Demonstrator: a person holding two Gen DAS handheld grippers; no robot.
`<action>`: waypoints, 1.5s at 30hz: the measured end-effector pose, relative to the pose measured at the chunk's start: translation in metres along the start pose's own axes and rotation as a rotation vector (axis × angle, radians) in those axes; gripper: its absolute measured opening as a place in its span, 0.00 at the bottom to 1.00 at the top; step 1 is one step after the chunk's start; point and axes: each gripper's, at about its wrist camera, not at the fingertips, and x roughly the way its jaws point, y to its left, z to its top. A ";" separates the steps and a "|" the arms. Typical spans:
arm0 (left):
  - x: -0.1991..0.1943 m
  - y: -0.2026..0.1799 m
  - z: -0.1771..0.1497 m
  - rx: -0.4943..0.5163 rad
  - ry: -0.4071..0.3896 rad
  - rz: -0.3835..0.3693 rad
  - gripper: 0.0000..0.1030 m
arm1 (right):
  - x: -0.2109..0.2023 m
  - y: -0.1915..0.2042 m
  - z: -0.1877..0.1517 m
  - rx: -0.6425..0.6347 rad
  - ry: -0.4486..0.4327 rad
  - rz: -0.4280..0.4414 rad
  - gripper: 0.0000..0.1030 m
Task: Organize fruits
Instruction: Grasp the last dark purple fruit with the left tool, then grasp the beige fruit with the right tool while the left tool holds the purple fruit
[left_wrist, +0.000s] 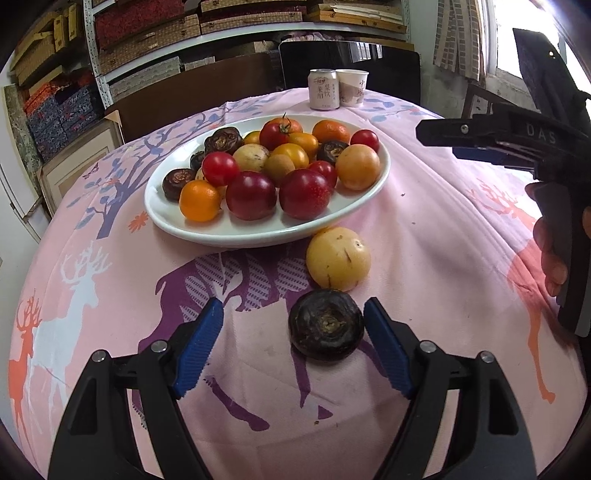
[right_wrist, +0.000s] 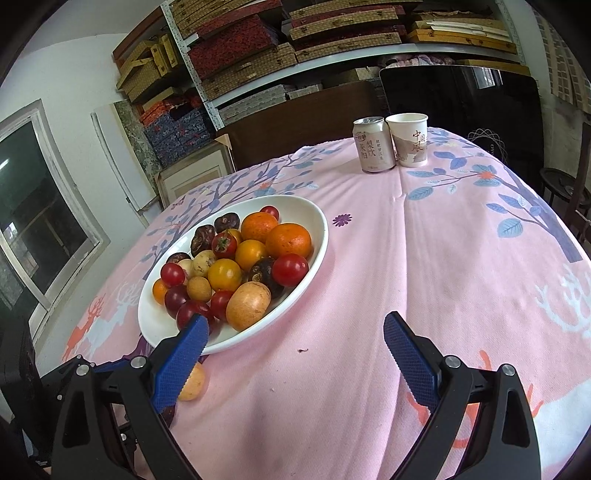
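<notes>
A dark, wrinkled round fruit (left_wrist: 325, 326) lies on the pink tablecloth between the fingers of my left gripper (left_wrist: 293, 306), close to the right pad; the left pad stands well apart from it, so the gripper is open. Just beyond it a pale yellow fruit (left_wrist: 338, 258) rests against the front of the white oval plate (left_wrist: 221, 236), which is heaped with red, orange, yellow and dark fruits. In the right wrist view my right gripper (right_wrist: 295, 319) hangs open over bare cloth to the right of the plate (right_wrist: 229, 341), nothing between its fingers. The yellow fruit (right_wrist: 192, 382) peeks out behind its left finger.
A drink can (left_wrist: 324, 90) and a paper cup (left_wrist: 352, 88) stand together at the table's far edge. A hand (left_wrist: 550, 254) holding the right gripper fills the right side of the left wrist view. Shelves of boxes and dark chairs stand behind the table.
</notes>
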 end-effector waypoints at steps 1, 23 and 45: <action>0.002 -0.003 0.000 0.014 0.006 -0.002 0.74 | 0.000 0.001 0.000 -0.002 0.001 0.001 0.94; -0.010 0.029 0.002 -0.111 -0.055 0.003 0.40 | 0.015 0.046 -0.016 -0.173 0.119 0.059 0.94; -0.007 0.069 -0.004 -0.242 -0.013 0.059 0.40 | 0.067 0.116 -0.042 -0.288 0.277 0.019 0.72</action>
